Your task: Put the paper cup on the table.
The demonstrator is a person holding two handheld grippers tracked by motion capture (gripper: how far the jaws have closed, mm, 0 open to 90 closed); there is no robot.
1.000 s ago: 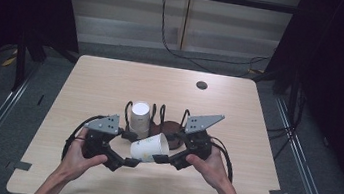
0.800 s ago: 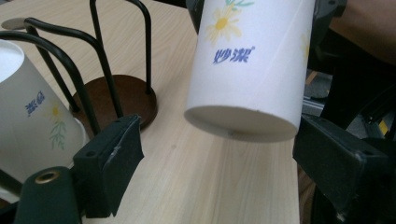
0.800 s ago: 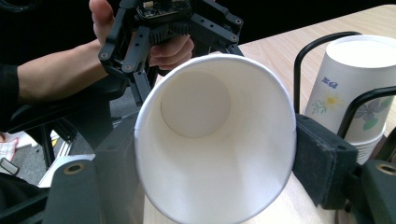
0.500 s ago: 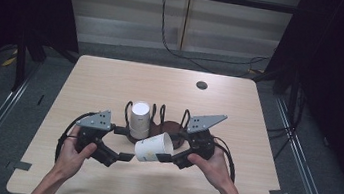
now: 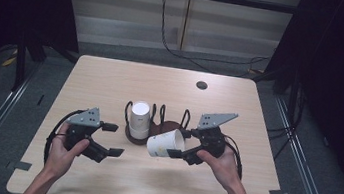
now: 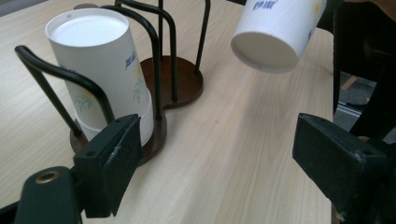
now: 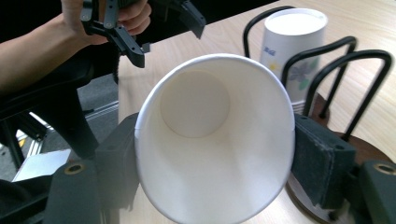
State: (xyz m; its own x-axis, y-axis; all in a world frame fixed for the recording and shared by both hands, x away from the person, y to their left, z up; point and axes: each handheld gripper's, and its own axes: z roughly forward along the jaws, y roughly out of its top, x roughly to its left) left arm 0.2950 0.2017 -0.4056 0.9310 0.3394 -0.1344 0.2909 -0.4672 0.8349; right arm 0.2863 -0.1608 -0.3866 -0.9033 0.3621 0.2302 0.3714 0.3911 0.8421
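**A:** At the table's centre I count two paper cups. One stands upside down [image 5: 140, 119] in the wire cup rack [image 5: 156, 127]; the other is the tilted cup [image 5: 166, 143], lying on its side in the air at about five o'clock from the rack.

**B:** Who has that one?

**A:** My right gripper [image 5: 187, 152]. In the right gripper view its two pads press the tilted cup's [image 7: 215, 140] wall from either side near the rim, mouth toward the camera, so it is clamped on the cup.

**B:** And the other claw?

**A:** My left gripper [image 5: 111, 139] sits at roughly eight o'clock from the rack, jaws wide apart with nothing between them. In the left gripper view the rack [image 6: 168, 88] is at eleven o'clock and the tilted cup's base [image 6: 275, 32] at one.

**B:** Anything else?

**A:** One dark round spot [image 5: 201, 85] on the table [image 5: 112, 79], at one o'clock from the rack.
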